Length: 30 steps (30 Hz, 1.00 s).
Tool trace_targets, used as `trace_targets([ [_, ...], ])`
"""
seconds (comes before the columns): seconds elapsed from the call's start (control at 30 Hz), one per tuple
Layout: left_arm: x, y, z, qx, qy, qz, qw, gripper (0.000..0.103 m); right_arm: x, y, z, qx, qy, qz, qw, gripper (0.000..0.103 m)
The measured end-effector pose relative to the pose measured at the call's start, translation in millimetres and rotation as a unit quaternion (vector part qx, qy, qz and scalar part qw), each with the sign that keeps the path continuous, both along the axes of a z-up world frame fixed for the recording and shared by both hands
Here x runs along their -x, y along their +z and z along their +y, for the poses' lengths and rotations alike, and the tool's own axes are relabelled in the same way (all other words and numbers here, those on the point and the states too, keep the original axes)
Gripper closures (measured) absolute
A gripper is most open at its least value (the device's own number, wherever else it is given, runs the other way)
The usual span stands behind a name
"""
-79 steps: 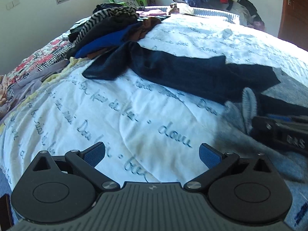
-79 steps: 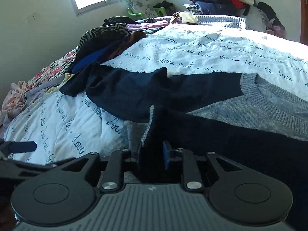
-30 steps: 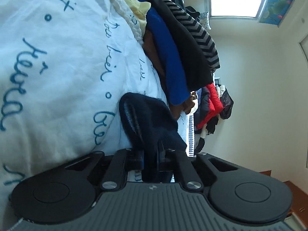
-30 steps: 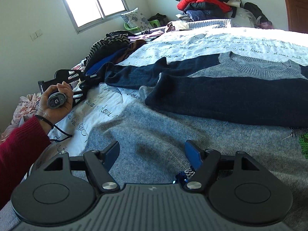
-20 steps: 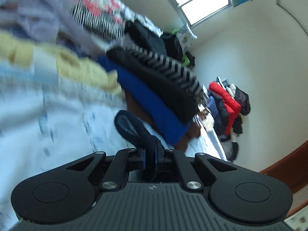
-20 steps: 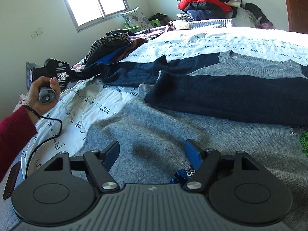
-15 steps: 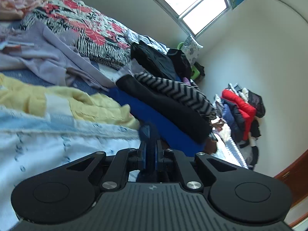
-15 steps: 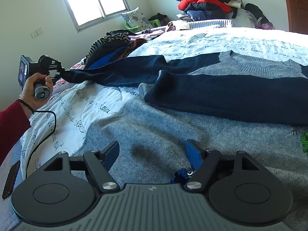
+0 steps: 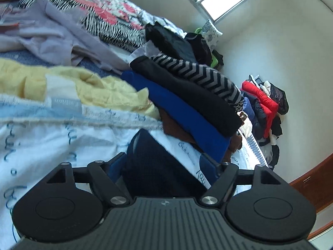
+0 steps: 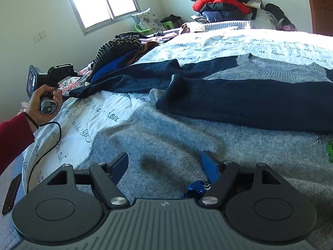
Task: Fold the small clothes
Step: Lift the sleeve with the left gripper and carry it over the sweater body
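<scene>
Stacked at one o'clock of the left gripper [image 9: 164,166]: folded clothes [image 9: 187,95], black, striped, blue, crowding the navy sleeve [image 9: 149,166]. Jaws just sprung apart, sleeve cuff lying loose between them, seemingly touching only the left pad. Right gripper [image 10: 166,164] released too, hovering over the sweater [image 10: 187,129], grey-bodied, navy-sleeved, spread flat on the bed [image 10: 229,41], one sleeve folded across at two o'clock.

Sunlit window [image 10: 104,2], pale walls [image 10: 31,10], perhaps a wooden door [image 10: 321,6].
</scene>
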State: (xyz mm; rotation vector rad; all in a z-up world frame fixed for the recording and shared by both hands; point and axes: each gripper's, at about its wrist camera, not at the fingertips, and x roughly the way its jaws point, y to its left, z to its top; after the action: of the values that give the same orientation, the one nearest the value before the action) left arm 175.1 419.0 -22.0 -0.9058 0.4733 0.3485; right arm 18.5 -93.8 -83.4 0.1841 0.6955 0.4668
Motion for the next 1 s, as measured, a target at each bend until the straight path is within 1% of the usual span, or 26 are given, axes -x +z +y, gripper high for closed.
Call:
trace_targets([
  [0.1,3,-15,-1,0.040,-0.005,0.008,0.9991,0.029,0,0,0,-0.001,0.000,0.000,1.000,0.027],
  [0.13,6,-18,-2,0.044,-0.004,0.004,0.9990,0.029,0,0,1,-0.001,-0.001,0.000,1.000,0.027],
  [0.17,7,-19,-5,0.037,-0.003,0.001,0.9993,0.029,0,0,1,0.000,0.000,0.000,1.000,0.027],
  [0.23,6,-17,-8,0.020,0.000,0.007,0.9998,0.036,0,0,1,0.001,0.000,0.000,1.000,0.026],
  [0.27,4,-17,-7,0.019,0.004,0.009,0.9998,0.040,0,-1,1,0.001,0.000,-0.001,1.000,0.026],
  [0.3,3,-17,-6,0.021,0.006,0.009,0.9997,0.055,0,-1,1,0.002,0.000,-0.001,1.000,0.026],
  [0.33,0,-18,-5,0.025,0.006,0.013,0.9996,0.073,0,-1,2,0.002,0.000,-0.001,1.000,0.026],
  [0.37,-3,-18,-4,0.026,0.005,0.019,0.9995,0.081,0,-1,1,0.002,0.000,-0.002,1.000,0.026],
  [0.4,-5,-17,-4,0.020,0.003,0.027,0.9994,0.093,0,-2,1,0.002,0.000,-0.002,1.000,0.026],
  [0.47,-10,-10,-8,-0.017,0.001,0.039,0.9991,0.095,0,-2,1,0.002,-0.001,-0.002,1.000,0.026],
  [0.53,-14,4,-17,-0.063,-0.008,0.040,0.9972,0.095,0,-3,1,0.003,-0.001,-0.002,1.000,0.026],
  [0.6,-18,23,-26,-0.103,-0.015,0.028,0.9942,0.095,1,-2,1,0.003,0.000,-0.002,1.000,0.026],
  [0.7,-25,61,-42,-0.157,-0.018,0.001,0.9875,0.095,1,-3,1,0.002,-0.001,-0.003,1.000,0.026],
  [0.77,-29,85,-53,-0.188,-0.017,-0.018,0.9818,0.095,1,-3,0,0.001,-0.001,-0.002,1.000,0.026],
  [0.87,-34,117,-75,-0.238,-0.018,-0.045,0.9700,0.095,2,-2,-1,-0.004,-0.003,-0.002,1.000,0.026],
  [0.93,-36,127,-92,-0.265,-0.025,-0.052,0.9624,0.095,2,-1,-2,-0.008,-0.005,-0.002,1.000,0.026],
  [1.0,-36,127,-109,-0.287,-0.036,-0.047,0.9560,0.095,4,0,-4,-0.015,-0.009,-0.002,1.000,0.026],
])
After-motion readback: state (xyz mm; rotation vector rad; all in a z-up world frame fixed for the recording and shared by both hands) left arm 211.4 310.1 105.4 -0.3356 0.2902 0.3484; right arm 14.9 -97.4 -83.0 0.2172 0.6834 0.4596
